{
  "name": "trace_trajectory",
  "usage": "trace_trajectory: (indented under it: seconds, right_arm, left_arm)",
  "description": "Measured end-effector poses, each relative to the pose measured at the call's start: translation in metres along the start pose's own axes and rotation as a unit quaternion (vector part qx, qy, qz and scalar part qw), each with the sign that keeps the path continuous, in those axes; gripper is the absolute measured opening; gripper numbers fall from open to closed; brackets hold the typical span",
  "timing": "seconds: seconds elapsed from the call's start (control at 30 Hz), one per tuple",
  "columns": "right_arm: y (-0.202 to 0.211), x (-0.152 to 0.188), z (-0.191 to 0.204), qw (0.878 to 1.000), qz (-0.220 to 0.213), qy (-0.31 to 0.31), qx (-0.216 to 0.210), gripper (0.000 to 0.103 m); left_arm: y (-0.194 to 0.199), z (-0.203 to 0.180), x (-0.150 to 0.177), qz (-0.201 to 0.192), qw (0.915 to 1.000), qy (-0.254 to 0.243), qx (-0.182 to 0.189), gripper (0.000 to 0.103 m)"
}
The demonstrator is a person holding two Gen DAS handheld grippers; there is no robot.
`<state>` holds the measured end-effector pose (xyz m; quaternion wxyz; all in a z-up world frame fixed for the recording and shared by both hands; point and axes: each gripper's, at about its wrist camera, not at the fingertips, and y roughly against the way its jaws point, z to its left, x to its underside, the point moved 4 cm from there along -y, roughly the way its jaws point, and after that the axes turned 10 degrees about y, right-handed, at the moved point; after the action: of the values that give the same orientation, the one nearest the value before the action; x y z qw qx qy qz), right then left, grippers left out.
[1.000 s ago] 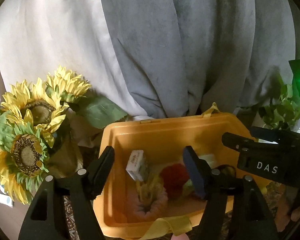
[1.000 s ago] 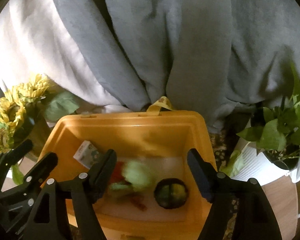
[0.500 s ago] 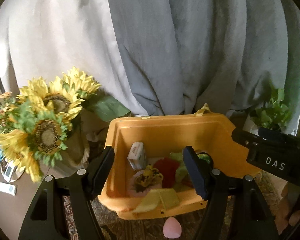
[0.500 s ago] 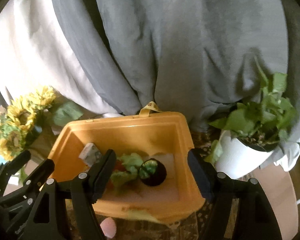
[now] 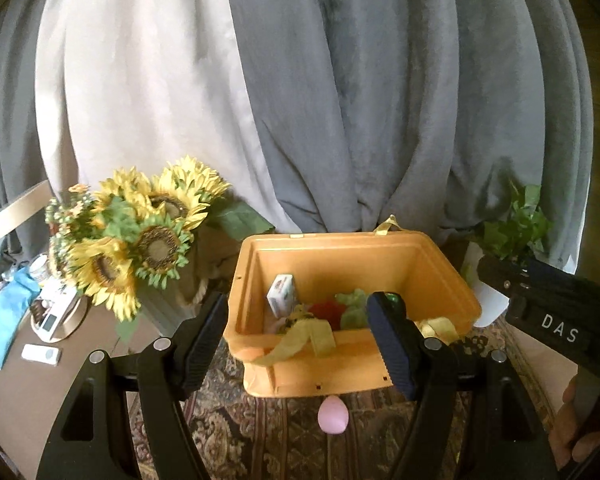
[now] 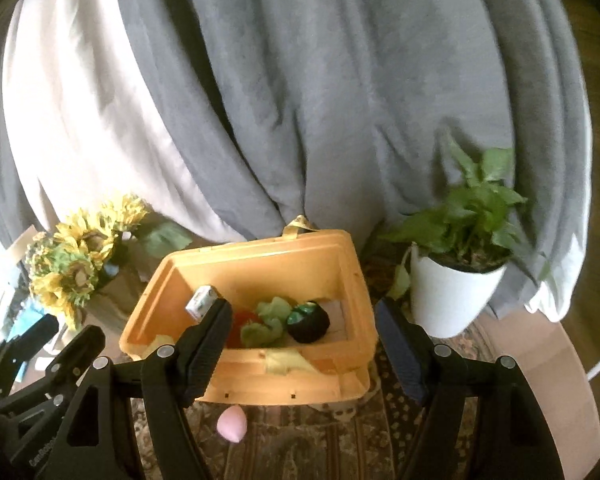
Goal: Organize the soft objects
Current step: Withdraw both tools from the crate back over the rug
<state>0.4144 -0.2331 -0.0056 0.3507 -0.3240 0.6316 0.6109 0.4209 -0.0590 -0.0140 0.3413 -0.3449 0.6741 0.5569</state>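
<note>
The soft things sit heaped in the orange bin [image 5: 452, 280] ahead of me: a red plush piece [image 5: 325, 309], a crumpled green one [image 6: 269, 316], a yellow flower-like one [image 5: 298, 320] at the near wall, and a dark round item with a green top [image 6: 309, 321] toward the bin's right side. A small white carton [image 5: 282, 294] leans tilted against the bin's left inner wall. A yellow ribbon [image 5: 300, 340] drapes over the near rim and hangs down the outside. 1 pink egg-shaped sponge [image 5: 333, 415] lies outside the bin, on the patterned rug [image 5: 284, 440] just in front of the near wall.

My left gripper [image 5: 302, 340] hangs in front of the bin with its 2 fingers spread wide and nothing between them. My right gripper [image 6: 304, 344] does the same, wide apart and empty, the bin's near rim showing in the gap. From my left camera, my right gripper's body with "DAS" on it sits at the right edge.

To the left of the bin stands a bunch of sunflowers [image 5: 140, 240]; to the right, a leafy plant in a white pot [image 6: 452, 292]. Grey and white curtains [image 5: 340, 100] hang behind everything. Far left, on a brown tabletop [image 5: 16, 392], lie a blue pouch [image 5: 4, 316] and a small white remote [image 5: 42, 354].
</note>
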Motion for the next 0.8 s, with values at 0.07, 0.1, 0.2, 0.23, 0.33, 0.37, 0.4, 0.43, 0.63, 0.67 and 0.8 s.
trace_trajectory:
  seconds: [0.07, 0.1, 0.2, 0.23, 0.33, 0.37, 0.4, 0.43, 0.63, 0.67, 0.8]
  right_arm:
    - [0.011, 0.008, -0.004, 1.0, -0.003, -0.003, 0.003, 0.074]
    - [0.015, 0.01, -0.005, 1.0, -0.005, -0.004, 0.002, 0.074]
    - [0.028, 0.022, -0.011, 1.0, -0.007, -0.004, 0.004, 0.074]
    - [0.033, 0.026, -0.013, 1.0, -0.008, -0.002, 0.006, 0.074]
    - [0.043, 0.037, -0.017, 1.0, -0.009, 0.001, 0.011, 0.074]
    - [0.046, 0.042, -0.019, 1.0, -0.008, 0.001, 0.012, 0.074]
    - [0.048, 0.046, -0.02, 1.0, -0.008, 0.001, 0.011, 0.074]
    - [0.05, 0.049, -0.023, 1.0, -0.006, 0.0, 0.01, 0.074]
    - [0.059, 0.069, -0.031, 1.0, 0.009, -0.007, 0.017, 0.074]
    - [0.061, 0.072, -0.033, 1.0, 0.01, -0.012, 0.019, 0.074]
    - [0.069, 0.081, -0.033, 0.999, 0.013, -0.03, 0.028, 0.074]
  left_arm:
    - [0.01, -0.002, 0.006, -0.001, 1.0, 0.001, -0.003, 0.072]
    - [0.013, -0.003, 0.008, -0.001, 1.0, 0.001, -0.005, 0.072]
    - [0.026, -0.008, 0.02, -0.001, 1.0, 0.005, -0.008, 0.072]
    - [0.029, -0.01, 0.023, 0.0, 0.9999, 0.006, -0.009, 0.072]
    - [0.039, -0.013, 0.035, 0.003, 0.9998, 0.018, -0.012, 0.072]
    - [0.041, -0.014, 0.041, 0.006, 0.9996, 0.023, -0.014, 0.072]
    - [0.043, -0.016, 0.046, 0.01, 0.9995, 0.027, -0.014, 0.072]
    - [0.045, -0.017, 0.051, 0.015, 0.9993, 0.032, -0.015, 0.072]
    - [0.049, -0.022, 0.074, 0.031, 0.9985, 0.04, -0.019, 0.072]
    - [0.049, -0.023, 0.076, 0.032, 0.9986, 0.039, -0.019, 0.072]
    - [0.051, -0.024, 0.081, 0.032, 0.9989, 0.034, -0.009, 0.072]
